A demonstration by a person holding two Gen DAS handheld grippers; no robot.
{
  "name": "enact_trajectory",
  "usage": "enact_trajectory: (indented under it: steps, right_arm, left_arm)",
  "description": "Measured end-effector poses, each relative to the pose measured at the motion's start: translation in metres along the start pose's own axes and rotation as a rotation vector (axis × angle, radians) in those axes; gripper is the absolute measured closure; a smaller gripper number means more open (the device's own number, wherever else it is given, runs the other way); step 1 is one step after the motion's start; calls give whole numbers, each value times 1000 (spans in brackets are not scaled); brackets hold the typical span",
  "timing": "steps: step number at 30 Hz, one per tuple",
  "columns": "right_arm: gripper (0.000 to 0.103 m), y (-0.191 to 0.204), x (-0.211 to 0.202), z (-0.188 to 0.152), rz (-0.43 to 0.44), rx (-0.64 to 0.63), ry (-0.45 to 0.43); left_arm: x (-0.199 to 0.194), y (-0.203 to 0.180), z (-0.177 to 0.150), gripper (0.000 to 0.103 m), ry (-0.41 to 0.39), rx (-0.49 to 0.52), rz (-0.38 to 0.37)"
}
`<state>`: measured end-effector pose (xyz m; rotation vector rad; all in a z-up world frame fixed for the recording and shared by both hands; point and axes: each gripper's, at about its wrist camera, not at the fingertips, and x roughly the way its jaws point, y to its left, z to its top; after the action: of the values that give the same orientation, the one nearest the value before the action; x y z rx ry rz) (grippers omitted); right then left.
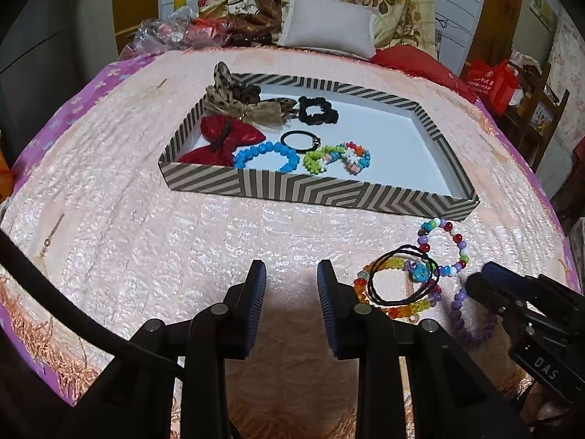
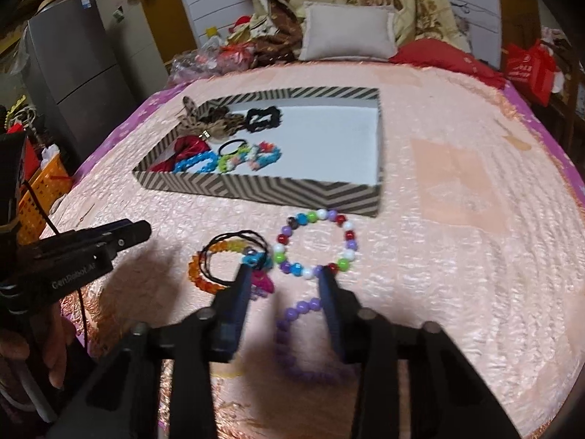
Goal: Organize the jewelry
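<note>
In the left wrist view, the left gripper [image 1: 289, 285] hangs spread and empty over the bedspread [image 1: 146, 237], while the striped box [image 1: 321, 190] ahead already holds bows, scrunchies and bracelets at its left end. Loose bracelets [image 1: 420, 281] lie in a tangle near the box's front right corner. In the right wrist view, the right gripper [image 2: 283, 278] is spread just over that tangle, holding nothing, with the purple bracelet [image 2: 292, 329] between its fingers. The beads look light, hard and slippery on a limp cord; pinching across one strand, clear of the hair tie [image 2: 234, 252], seems safest.

1 box [image 1: 321, 190], 6 bracelets [image 2: 317, 244], 2 bows [image 1: 223, 139].
</note>
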<state>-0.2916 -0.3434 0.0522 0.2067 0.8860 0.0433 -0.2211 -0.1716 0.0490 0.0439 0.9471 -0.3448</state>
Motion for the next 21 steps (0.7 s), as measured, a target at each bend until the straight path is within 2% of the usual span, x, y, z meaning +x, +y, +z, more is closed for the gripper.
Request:
enact_trajectory:
  steps: [9,10,11,12,15,18,21]
  right_arm:
    - [73,2,33,11,96,54,63]
    - [75,3,36,11,96,48,65]
    - [89,4,38,11,94,44,65]
    - [96,3,40,11,93,46,68]
    - [99,-2,41,11,126,85,76]
    - [100,-7,24,14,128,94,26]
    - [100,-17,5,20,127,114,-23]
  left_arm:
    - [5,10,2,78,14,-27,-5]
    - [7,11,2,78,17,-30,-7]
    - [8,11,3,78,19,-30,-7]
    - [9,11,3,78,21,-30,-8]
    - [11,9,3,78,27,-27,-12]
    - [13,10,3,78,32,-32,-24]
    - [15,8,4,78,45,-40,-71]
